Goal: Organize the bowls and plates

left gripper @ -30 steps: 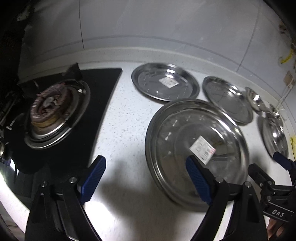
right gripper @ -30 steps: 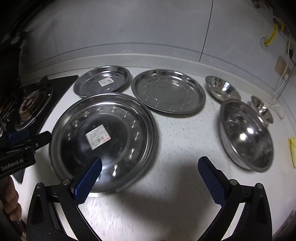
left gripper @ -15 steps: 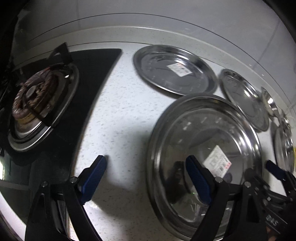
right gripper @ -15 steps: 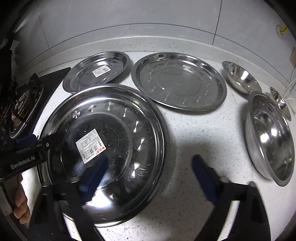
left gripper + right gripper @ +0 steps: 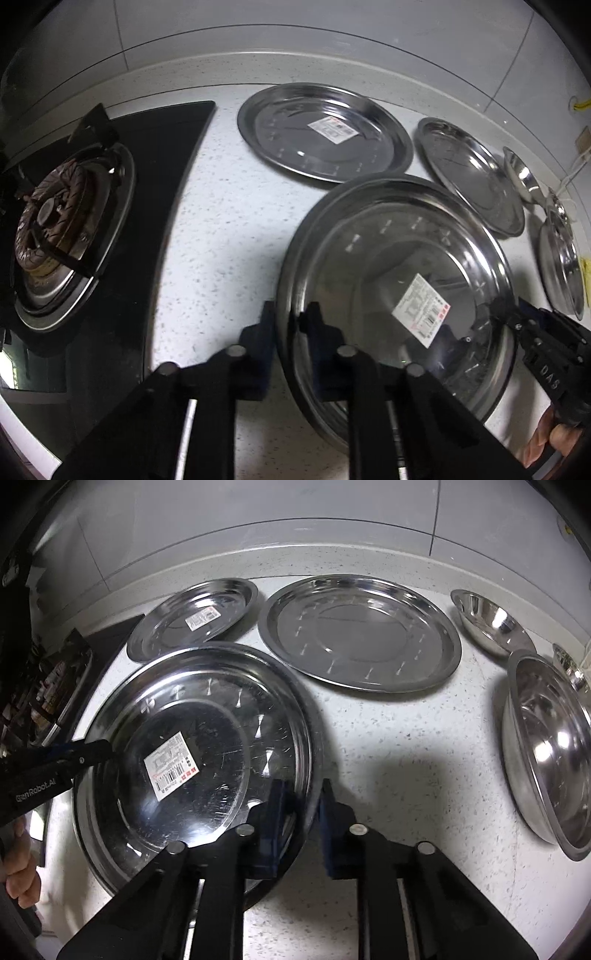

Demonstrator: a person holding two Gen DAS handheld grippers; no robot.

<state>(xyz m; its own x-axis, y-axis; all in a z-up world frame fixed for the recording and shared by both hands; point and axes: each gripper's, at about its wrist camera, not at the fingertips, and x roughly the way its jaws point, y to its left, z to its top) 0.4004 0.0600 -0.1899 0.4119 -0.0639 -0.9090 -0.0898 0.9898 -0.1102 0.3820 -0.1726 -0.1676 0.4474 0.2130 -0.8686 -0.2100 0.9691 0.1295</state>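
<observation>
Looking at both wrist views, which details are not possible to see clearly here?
- Left wrist view: near rim of the large labelled plate is hidden behind the left gripper, whose jaws are closing on its left rim.
- Right wrist view: the same plate's near rim is covered by the right gripper, shut on its right rim.
- Label: print too small to read.
- Small bowl, right wrist view: mostly cut off at the edge behind the big bowl.

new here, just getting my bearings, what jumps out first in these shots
The big steel plate with a barcode sticker sits nearest, and both grippers clamp its rim from opposite sides: the left gripper is still closing on it, and the right gripper is shut on it. Behind it lie two more plates by the wall, a deep bowl at the right, and a gas burner at the far left.
</observation>
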